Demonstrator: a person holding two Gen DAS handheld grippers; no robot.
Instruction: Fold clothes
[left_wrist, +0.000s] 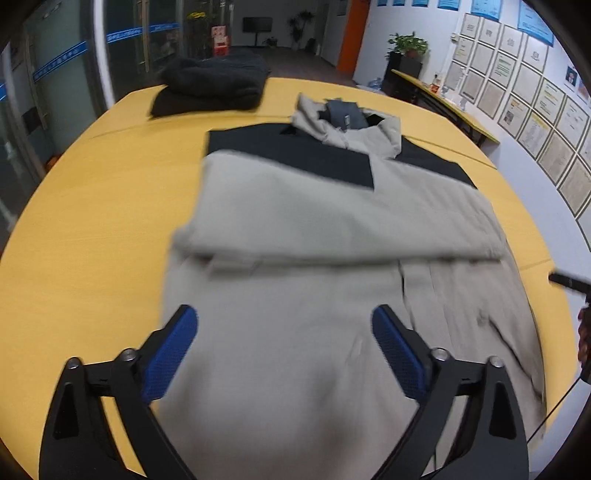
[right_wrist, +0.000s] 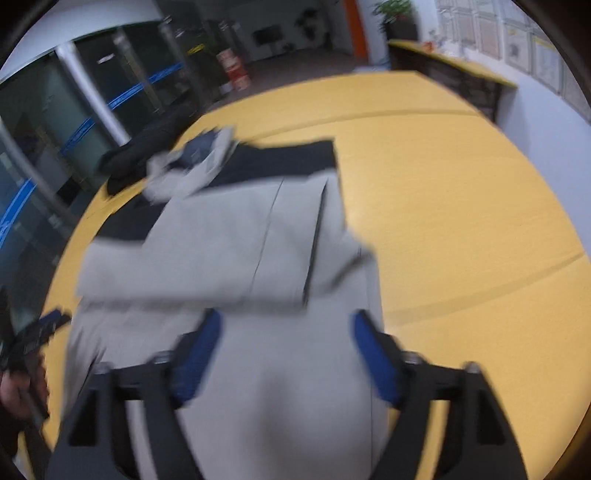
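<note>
A grey jacket with black shoulders (left_wrist: 325, 229) lies flat on the yellow table (left_wrist: 92, 206), collar at the far end, a sleeve folded across its middle. My left gripper (left_wrist: 284, 317) is open and empty above the jacket's near hem. The jacket also shows in the right wrist view (right_wrist: 236, 251), blurred. My right gripper (right_wrist: 286, 321) is open and empty above the jacket's lower part. The other gripper's tip shows at the right edge of the left wrist view (left_wrist: 569, 282) and at the left edge of the right wrist view (right_wrist: 40, 332).
A folded dark garment (left_wrist: 214, 85) sits at the table's far left, also in the right wrist view (right_wrist: 147, 151). Bare yellow tabletop (right_wrist: 461, 221) lies right of the jacket. A side desk (left_wrist: 443, 99), plant and framed certificates line the right wall.
</note>
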